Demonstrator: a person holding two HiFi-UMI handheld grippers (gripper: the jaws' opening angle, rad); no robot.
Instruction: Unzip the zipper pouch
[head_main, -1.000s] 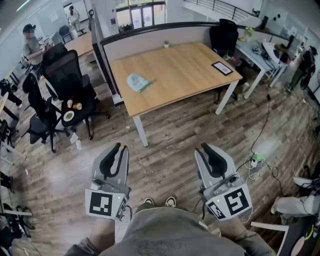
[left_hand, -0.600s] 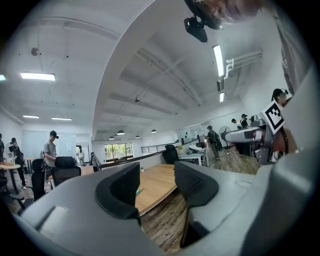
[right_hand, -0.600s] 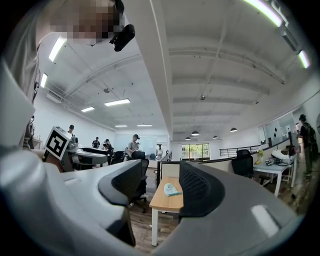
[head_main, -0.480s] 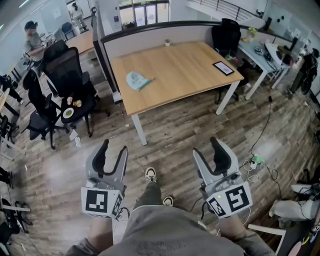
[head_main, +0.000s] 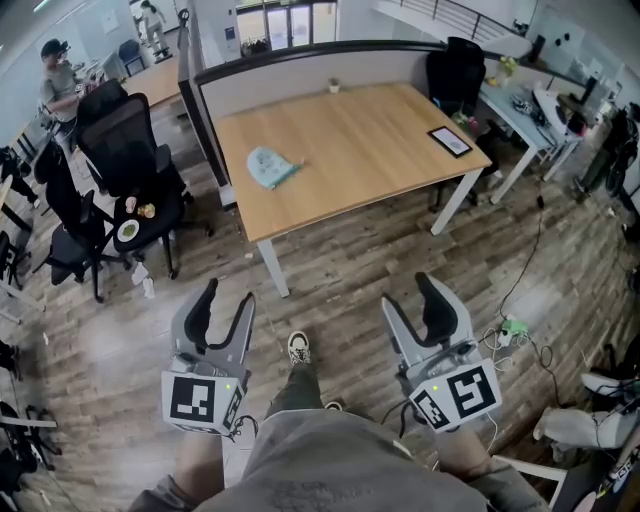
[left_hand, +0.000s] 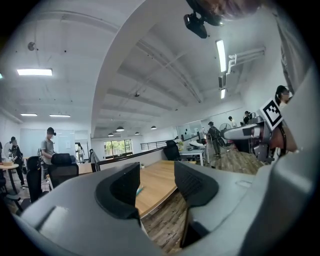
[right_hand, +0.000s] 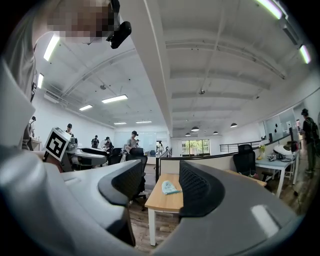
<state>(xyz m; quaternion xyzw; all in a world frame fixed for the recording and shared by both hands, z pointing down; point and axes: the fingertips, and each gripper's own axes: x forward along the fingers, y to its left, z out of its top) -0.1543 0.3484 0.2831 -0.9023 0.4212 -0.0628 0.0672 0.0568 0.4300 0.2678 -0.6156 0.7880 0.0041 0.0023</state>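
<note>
Table (head_main: 380, 150) bears a rumpled teal zipper pouch (head_main: 272, 165) (zip unreadable); left gripper (head_main: 226, 297) and right gripper (head_main: 410, 295) jaws spread.

We wear a grey-olive shirt (head_main: 330, 465) and trousers (head_main: 297, 392) of much the same colour, with a white-and-dark sneaker (head_main: 298, 347). Our left gripper (head_main: 226, 298) and right gripper (head_main: 410, 295) are pale grey shells, each with two curved jaws lined in black ribbed pads. Each carries a white cube printed with black square markers, the left cube (head_main: 197, 398) and the right cube (head_main: 458, 394), each with a small green light. A thin black cable (head_main: 243, 428) loops beside the left cube. A black camera (left_hand: 196, 22) sits on our head.
</note>
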